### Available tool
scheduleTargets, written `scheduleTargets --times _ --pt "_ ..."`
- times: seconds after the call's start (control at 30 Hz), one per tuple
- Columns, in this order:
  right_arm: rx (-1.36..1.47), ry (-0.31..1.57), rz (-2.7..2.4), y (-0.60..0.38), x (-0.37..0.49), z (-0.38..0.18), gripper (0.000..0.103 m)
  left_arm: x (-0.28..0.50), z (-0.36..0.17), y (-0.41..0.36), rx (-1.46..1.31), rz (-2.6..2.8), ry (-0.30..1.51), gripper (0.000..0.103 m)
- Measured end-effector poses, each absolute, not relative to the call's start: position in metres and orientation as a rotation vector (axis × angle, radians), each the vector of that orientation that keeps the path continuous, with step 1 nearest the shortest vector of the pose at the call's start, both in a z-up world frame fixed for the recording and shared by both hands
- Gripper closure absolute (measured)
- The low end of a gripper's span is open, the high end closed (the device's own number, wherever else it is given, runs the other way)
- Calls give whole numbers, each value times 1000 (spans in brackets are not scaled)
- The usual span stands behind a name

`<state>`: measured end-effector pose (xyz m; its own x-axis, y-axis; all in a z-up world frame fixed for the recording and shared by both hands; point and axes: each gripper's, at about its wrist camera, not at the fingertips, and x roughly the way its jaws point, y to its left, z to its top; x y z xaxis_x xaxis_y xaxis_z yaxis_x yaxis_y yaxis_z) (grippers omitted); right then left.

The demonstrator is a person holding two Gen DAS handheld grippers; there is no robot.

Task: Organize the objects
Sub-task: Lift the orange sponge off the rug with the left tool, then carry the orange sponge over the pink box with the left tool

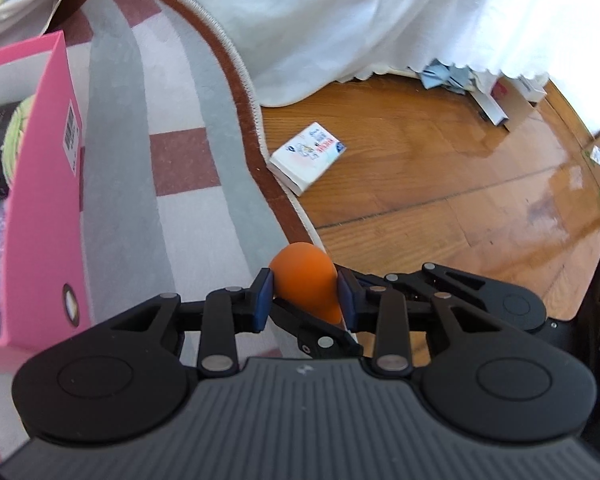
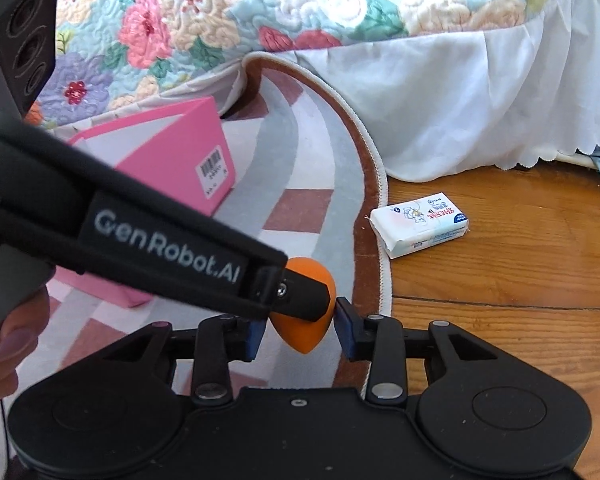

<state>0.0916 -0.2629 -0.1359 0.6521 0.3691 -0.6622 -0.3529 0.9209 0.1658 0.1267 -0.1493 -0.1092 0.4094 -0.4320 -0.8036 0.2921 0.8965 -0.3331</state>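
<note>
An orange egg-shaped sponge [image 1: 304, 276] hangs above the edge of the striped rug [image 1: 172, 100], and my left gripper [image 1: 305, 300] is shut on it with both blue pads pressed to its sides. In the right wrist view the sponge [image 2: 306, 340] points tip-down between the pads of my right gripper [image 2: 300, 334], which stands open with a small gap beside the sponge. My left gripper's finger [image 2: 300, 292] reaches in from the left across the sponge's top. The pink box [image 1: 40, 200] stands open to the left.
A white tissue pack [image 1: 308, 156] lies on the wooden floor [image 1: 460, 200] just off the rug's brown border. The bed's white skirt [image 1: 340, 40] hangs behind, with cardboard pieces [image 1: 512, 104] under it. A dark pouch and a purple plush toy sit in the box. A hand [image 2: 4, 340] holds the left gripper.
</note>
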Motion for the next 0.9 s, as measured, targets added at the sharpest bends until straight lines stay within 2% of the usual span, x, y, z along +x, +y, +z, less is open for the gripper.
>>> scheduleTargets --times 0.9 --pt "17 879 537 -236 24 -70 59 54 -53 -104 -192 -489 1158 70"
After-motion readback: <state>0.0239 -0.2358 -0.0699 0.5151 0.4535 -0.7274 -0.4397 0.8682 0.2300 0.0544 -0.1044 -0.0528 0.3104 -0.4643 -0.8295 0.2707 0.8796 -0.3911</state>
